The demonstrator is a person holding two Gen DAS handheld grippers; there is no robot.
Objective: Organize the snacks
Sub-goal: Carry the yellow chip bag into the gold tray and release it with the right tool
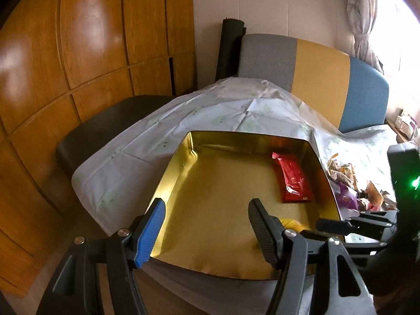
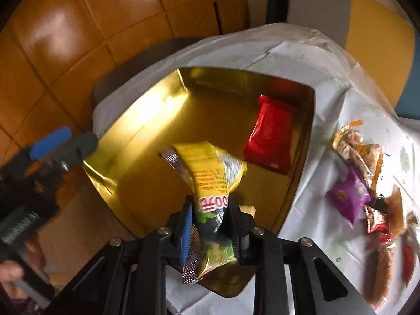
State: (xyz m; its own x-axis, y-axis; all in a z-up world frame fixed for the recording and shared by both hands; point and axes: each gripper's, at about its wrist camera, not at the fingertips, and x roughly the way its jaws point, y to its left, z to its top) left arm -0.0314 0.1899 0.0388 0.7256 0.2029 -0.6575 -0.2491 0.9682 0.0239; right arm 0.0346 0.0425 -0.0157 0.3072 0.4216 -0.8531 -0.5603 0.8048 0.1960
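A gold tin tray lies on the white cloth. Flat in its far right corner is a red snack packet. My right gripper is shut on a yellow snack packet and holds it above the tray's near side. In the left wrist view only a yellow corner of that packet shows. My left gripper hangs open and empty over the tray's near left edge. A pile of loose snacks lies on the cloth to the right of the tray.
A purple packet sits at the pile's near left. The cloth drapes off the table's far and left edges. Behind are a dark seat, wooden cupboard doors, a grey, yellow and blue backrest and a curtained window.
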